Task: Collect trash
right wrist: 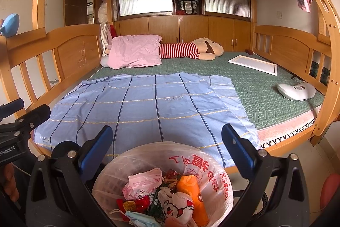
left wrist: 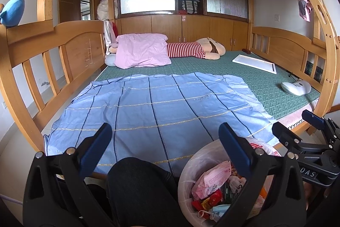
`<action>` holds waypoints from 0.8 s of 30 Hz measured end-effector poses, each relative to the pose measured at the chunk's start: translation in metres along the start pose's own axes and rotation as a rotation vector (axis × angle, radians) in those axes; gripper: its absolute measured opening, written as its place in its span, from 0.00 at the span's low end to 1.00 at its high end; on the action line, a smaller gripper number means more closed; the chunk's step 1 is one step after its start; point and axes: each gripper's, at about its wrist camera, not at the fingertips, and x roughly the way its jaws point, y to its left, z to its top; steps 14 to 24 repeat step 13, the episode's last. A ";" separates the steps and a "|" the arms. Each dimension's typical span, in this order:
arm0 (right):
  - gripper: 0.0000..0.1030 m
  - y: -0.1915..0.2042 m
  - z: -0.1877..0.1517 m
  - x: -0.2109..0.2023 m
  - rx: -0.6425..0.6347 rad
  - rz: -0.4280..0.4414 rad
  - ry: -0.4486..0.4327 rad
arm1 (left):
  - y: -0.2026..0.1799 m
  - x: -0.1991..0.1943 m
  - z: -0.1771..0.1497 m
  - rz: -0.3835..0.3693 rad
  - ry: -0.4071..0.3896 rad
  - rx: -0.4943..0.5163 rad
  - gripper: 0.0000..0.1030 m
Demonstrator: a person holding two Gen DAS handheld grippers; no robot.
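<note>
A white trash bin [right wrist: 223, 190] lined with a printed plastic bag stands on the floor at the foot of the bed. It holds several wrappers [right wrist: 144, 186], an orange bottle [right wrist: 191, 188] and a blue face mask [right wrist: 138, 216]. My right gripper [right wrist: 167, 146] hovers open just above the bin with nothing between its fingers. The left gripper [left wrist: 163, 142] is open too, empty, over a person's dark knee [left wrist: 138, 184], with the bin [left wrist: 187, 171] at its lower right. Each gripper shows in the other's view: the right one [left wrist: 297, 127], the left one [right wrist: 21, 110].
A blue striped cloth [right wrist: 138, 107] lies spread on the green mattress [right wrist: 265, 90]. Further back are a pink pillow [right wrist: 133, 50], a striped plush toy [right wrist: 195, 50], a white frame [right wrist: 252, 64] and a white device [right wrist: 295, 90]. Wooden bed rails [left wrist: 53, 56] close both sides.
</note>
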 end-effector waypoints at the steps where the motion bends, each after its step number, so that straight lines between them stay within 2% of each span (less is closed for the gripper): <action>1: 0.97 0.000 0.000 0.000 0.001 0.001 0.000 | 0.000 0.000 -0.001 -0.001 0.001 -0.001 0.97; 24: 0.97 0.000 0.000 0.001 0.000 0.002 0.002 | -0.001 0.003 0.002 0.008 0.014 -0.005 0.97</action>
